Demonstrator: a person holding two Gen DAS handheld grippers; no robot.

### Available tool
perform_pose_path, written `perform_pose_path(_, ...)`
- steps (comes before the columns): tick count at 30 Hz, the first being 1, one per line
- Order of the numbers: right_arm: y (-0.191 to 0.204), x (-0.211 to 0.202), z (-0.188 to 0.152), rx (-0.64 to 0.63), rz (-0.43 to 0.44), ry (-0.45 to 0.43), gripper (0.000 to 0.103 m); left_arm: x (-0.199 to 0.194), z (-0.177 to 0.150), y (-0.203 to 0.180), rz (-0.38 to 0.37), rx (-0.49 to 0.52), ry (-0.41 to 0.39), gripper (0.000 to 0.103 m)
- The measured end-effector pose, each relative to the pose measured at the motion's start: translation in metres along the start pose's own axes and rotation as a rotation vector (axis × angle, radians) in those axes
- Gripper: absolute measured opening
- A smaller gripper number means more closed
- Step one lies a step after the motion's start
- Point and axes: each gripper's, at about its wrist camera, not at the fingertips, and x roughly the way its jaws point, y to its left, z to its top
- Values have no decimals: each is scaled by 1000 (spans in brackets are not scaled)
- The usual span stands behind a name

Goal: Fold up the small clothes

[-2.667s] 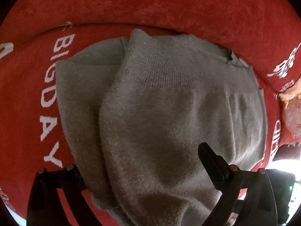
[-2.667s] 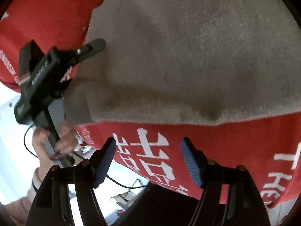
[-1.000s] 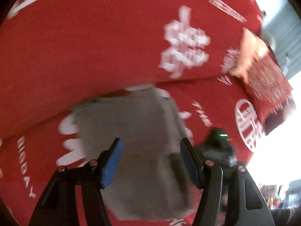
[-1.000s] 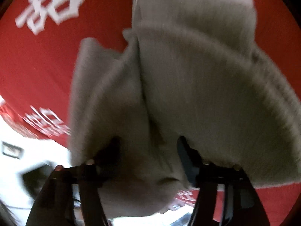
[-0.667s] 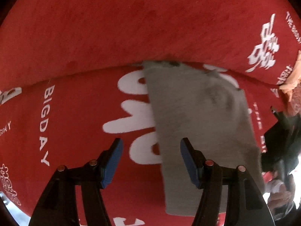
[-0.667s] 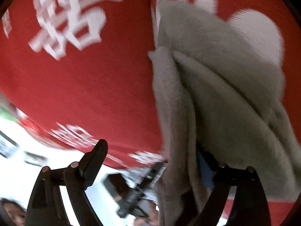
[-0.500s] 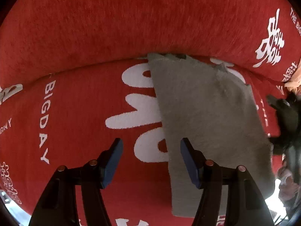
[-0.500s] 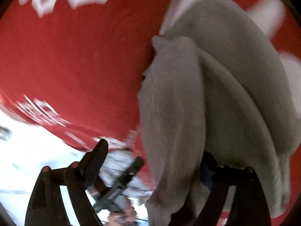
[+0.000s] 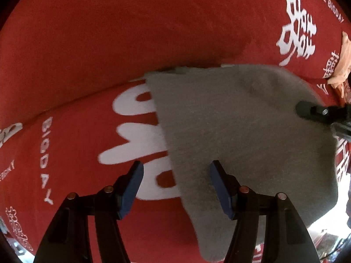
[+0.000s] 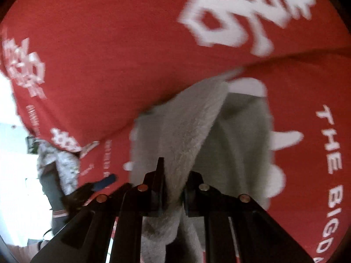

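A grey knit garment (image 9: pixel 241 131) lies folded on a red cloth with white lettering (image 9: pixel 87 131). My left gripper (image 9: pixel 176 186) is open and empty, hovering over the garment's left edge. My right gripper (image 10: pixel 173 186) is shut on a bunched fold of the grey garment (image 10: pixel 188 131) and lifts that edge. In the left wrist view the right gripper's black finger (image 9: pixel 311 110) shows at the garment's right edge.
The red cloth (image 10: pixel 109 54) covers a cushioned seat with a raised back. An orange patterned cloth (image 9: pixel 342 65) lies at the far right. The other gripper's blue pad (image 10: pixel 107 180) and a person's sleeve (image 10: pixel 54 171) show at left in the right wrist view.
The right gripper has shut on a fold of the garment and swung round with it. The left gripper stays open and has come closer over the garment's left edge.
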Motion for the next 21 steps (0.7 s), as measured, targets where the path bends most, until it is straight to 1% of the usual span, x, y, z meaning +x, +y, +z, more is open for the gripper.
perform_pose_path(1, -12, 5, 0, 34, -17, 9, 15, 6, 1, -3, -14, -7, 7, 64)
perform_pose_path(2, -16, 11, 3, 61, -28, 17, 15, 13, 1, -5, -26, -16, 14, 65)
perform_pose_path(3, -27, 17, 1, 93, -42, 33, 15, 18, 1, -5, -26, -25, 21, 73)
perform_pose_path(4, -35, 22, -1, 105, -57, 43, 15, 21, 1, -5, -17, -35, 25, 85)
perform_pose_path(5, -41, 28, -4, 110, -71, 53, 15, 23, 1, -5, -11, -45, 29, 85)
perform_pose_path(6, -45, 29, -6, 126, -63, 49, 15, 23, 2, -3, -22, -56, 33, 85)
perform_pose_path(8, -47, 25, -7, 163, -21, 41, 15, 21, 3, -2, -17, -52, 30, 85)
perform_pose_path(10, -52, 19, -8, 235, 71, 38, 15, 19, 3, -1, -6, -38, 26, 85)
perform_pose_path(11, -54, 14, -6, 275, 114, 20, 15, 19, 3, -1, -9, -39, 29, 85)
perform_pose_path(13, -50, 2, -2, 279, 174, -26, 15, 18, 5, -1, -17, -60, 40, 85)
perform_pose_path(14, -45, -5, 0, 260, 179, -50, 14, 16, 5, -4, -26, -61, 38, 85)
perform_pose_path(16, -40, -21, 4, 190, 110, -77, 9, 14, 6, -14, -42, -38, 28, 85)
perform_pose_path(17, -37, -21, 6, 151, 47, -70, 9, 16, 6, -22, -35, -10, 28, 85)
perform_pose_path(19, -43, -8, 7, 106, -99, 2, 9, 22, 5, -30, -12, 21, 36, 85)
perform_pose_path(20, -46, -3, 6, 108, -138, 31, 9, 23, 4, -31, -4, 20, 40, 85)
perform_pose_path(21, -53, 0, 3, 122, -163, 56, 9, 22, 4, -29, -16, -2, 40, 85)
